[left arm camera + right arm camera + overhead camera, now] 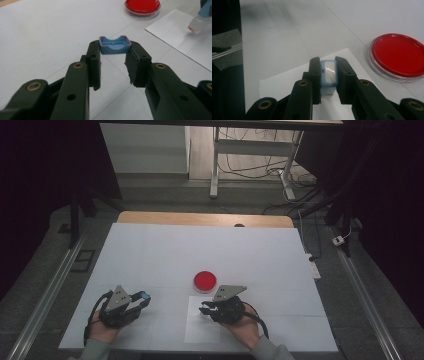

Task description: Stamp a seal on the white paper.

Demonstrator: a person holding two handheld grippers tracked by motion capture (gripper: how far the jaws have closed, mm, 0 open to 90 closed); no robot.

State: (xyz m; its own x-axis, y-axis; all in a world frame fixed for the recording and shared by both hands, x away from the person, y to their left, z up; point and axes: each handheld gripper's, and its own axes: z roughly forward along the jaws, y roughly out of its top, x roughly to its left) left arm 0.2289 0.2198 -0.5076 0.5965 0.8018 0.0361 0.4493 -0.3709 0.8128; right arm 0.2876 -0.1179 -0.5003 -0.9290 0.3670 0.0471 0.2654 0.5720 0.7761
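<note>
Both grippers grip parts — left gripper (pixel 113 60) clamps a blue cap (pixel 114 45), right gripper (pixel 328 75) a blue marker body (pixel 328 76) over white paper (pixel 287 82) — red dish (pixel 205 281) at twelve o'clock.

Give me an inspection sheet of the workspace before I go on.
Surface: white table, wooden edge at the far side; a white sheet lies near the front.
Job's things: blue cap clamped in the left tool; blue-bodied piece, clear tip toward the sheet, clamped in the right tool; red dish on the table beyond the sheet.
Clutter: nothing seen.
Grippers: both shut on their parts, held apart, low over the table.
Cables: one trails from each tool; more lie on the floor behind.
Surroundings: dim room, white desk frame beyond the table.
</note>
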